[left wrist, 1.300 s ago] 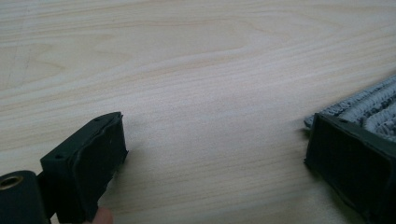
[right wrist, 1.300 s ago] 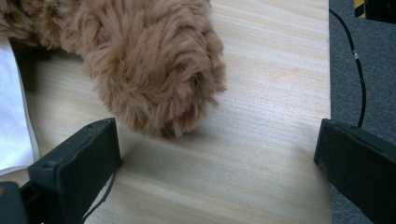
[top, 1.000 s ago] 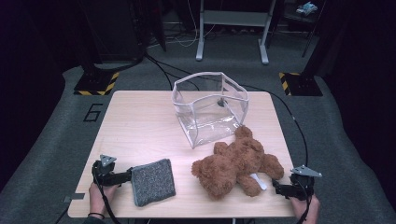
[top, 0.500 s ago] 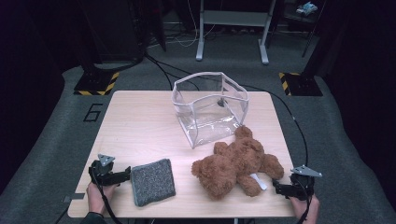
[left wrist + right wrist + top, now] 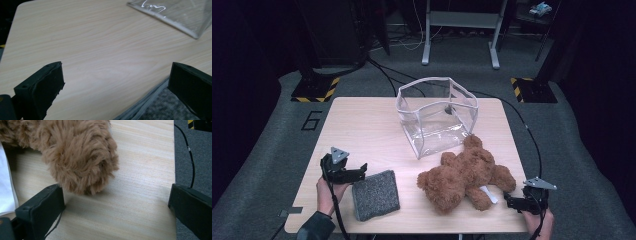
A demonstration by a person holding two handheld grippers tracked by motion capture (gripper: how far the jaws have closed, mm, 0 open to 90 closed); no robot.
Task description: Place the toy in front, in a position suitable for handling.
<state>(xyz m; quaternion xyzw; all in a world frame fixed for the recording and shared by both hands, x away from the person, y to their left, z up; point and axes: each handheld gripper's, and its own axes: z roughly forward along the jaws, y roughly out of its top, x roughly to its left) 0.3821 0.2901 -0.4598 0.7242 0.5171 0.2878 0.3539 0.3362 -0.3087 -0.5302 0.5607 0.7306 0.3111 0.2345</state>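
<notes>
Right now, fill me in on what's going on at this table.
A person holds a two-jaw gripper in each hand at the near edge of a wooden table. The left gripper is open beside a grey pad, not gripping it. The right gripper is open near a leg of the brown teddy bear, which lies loose on the table. A clear, open-topped bag stands behind, with nothing soft inside.

A dark numeral "6" (image 5: 312, 120) is marked on the grey floor just left of the table's (image 5: 362, 125) far corner; the teddy bear's (image 5: 464, 175) white tag (image 5: 487, 194) looks blank, perhaps too small to read
</notes>
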